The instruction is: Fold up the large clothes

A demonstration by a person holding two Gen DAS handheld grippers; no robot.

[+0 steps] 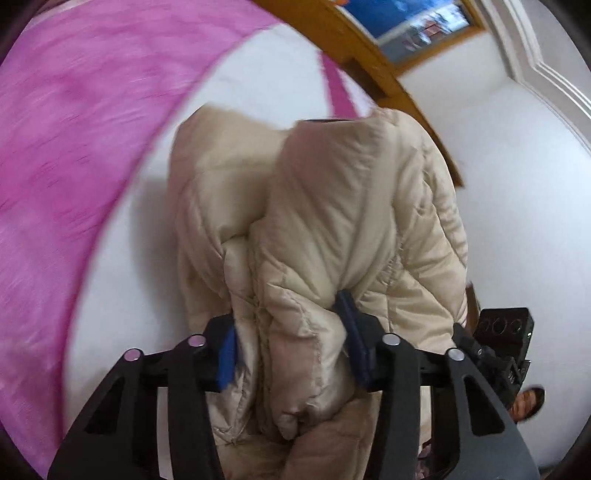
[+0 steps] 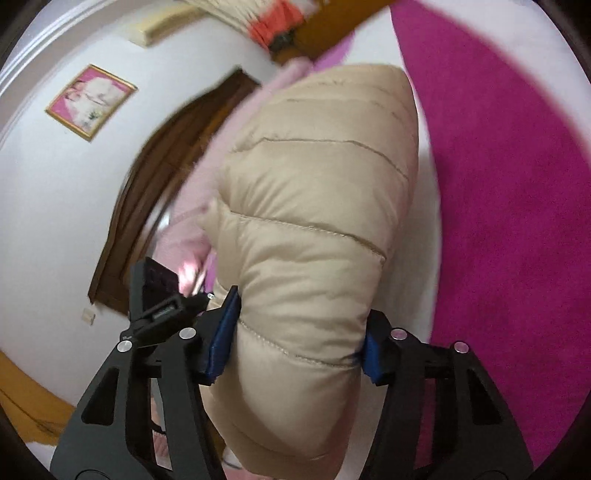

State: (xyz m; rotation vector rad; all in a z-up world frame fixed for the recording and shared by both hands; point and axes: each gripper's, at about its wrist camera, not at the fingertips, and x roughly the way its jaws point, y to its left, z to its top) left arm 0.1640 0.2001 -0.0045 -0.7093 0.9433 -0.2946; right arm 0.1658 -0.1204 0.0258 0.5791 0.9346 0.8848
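Left wrist view shows my left claw (image 1: 288, 343) clamped on a bunched fold of the beige puffer jacket (image 1: 332, 221), both blue pads (image 1: 352, 343) pressing into the quilted fabric from either side. Beyond the pads the jacket runs away from the claw in thick crumpled rolls, lifted in front of a white wall (image 1: 498, 184). Left of the jacket lies a wide pink cloth (image 1: 74, 147), blurred. Above the jacket a wooden-framed picture (image 1: 406, 26) hangs on the wall.

From the right wrist, my right claw (image 2: 295, 343) is clamped on another part of the jacket (image 2: 314, 221), a smooth padded section with stitched seams, its pads sunk into the puffy fill. Right of the jacket is a magenta surface (image 2: 517, 184). Left of the jacket are a pale pink garment (image 2: 192, 206), a dark wooden door (image 2: 147, 184) and a small framed picture (image 2: 90, 101).
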